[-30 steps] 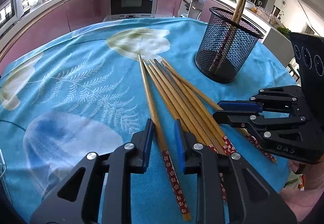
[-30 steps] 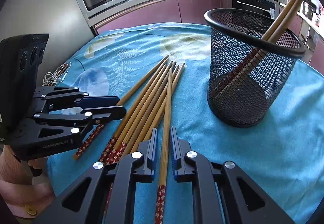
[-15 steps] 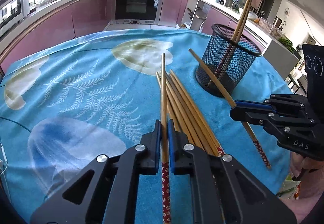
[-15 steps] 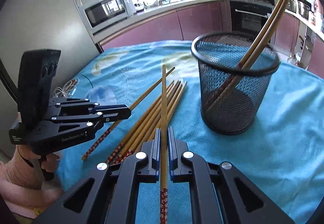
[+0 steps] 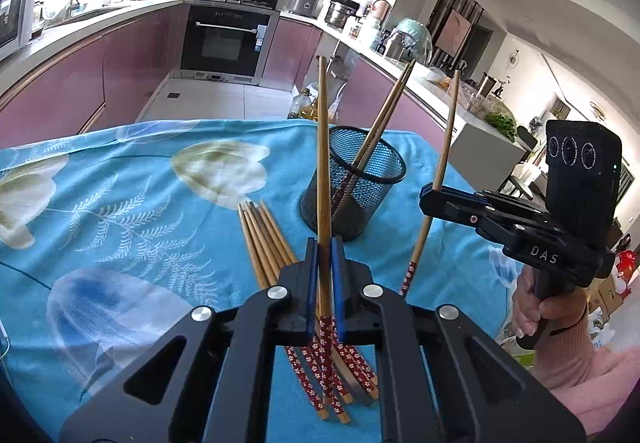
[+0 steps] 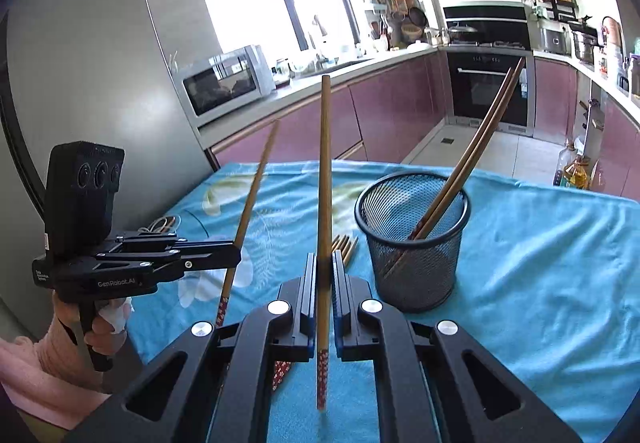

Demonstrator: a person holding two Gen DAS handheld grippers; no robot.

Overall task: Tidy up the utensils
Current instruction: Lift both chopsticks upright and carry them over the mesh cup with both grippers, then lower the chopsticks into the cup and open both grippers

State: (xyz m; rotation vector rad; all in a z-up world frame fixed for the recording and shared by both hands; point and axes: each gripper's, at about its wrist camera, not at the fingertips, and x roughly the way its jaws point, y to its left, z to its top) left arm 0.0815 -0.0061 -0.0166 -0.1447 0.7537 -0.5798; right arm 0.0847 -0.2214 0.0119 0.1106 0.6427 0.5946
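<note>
Chopsticks: left gripper [image 5: 324, 263] pinches one chopstick [image 5: 322, 163], right gripper [image 6: 324, 283] pinches another chopstick [image 6: 325, 183], both lifted near mesh cup [image 6: 414, 243]; loose bundle [image 5: 264, 239] on tablecloth [image 5: 120, 203].

My table under a blue leaf-print cloth [image 5: 120, 203], mesh cup [image 5: 352, 187] mid-table, loose chopsticks [image 5: 264, 239] lying beside it
</note>
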